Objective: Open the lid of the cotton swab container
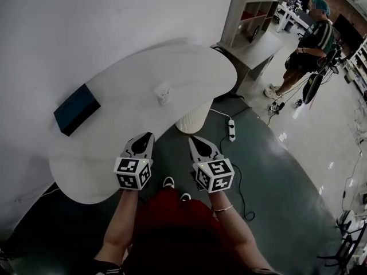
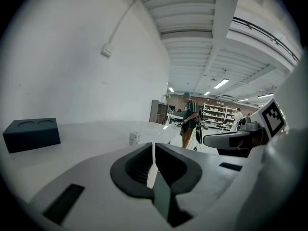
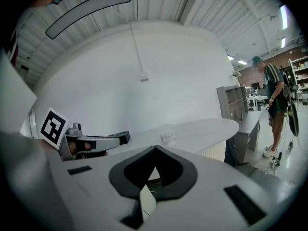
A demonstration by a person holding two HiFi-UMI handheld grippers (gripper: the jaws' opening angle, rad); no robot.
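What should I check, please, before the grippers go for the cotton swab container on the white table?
1. Cotton swab container located: ok, it stands alone on the white table.
2. Lid closed: cannot tell, the container is too small in every view.
3. Left gripper empty: ok, jaws shut on nothing.
4. Right gripper empty: ok, jaws shut on nothing.
5. Jaws open for a grasp: not ok, both grippers are shut.
6. Way to the container free: ok, the dark blue box lies well off to its left, apart from it.
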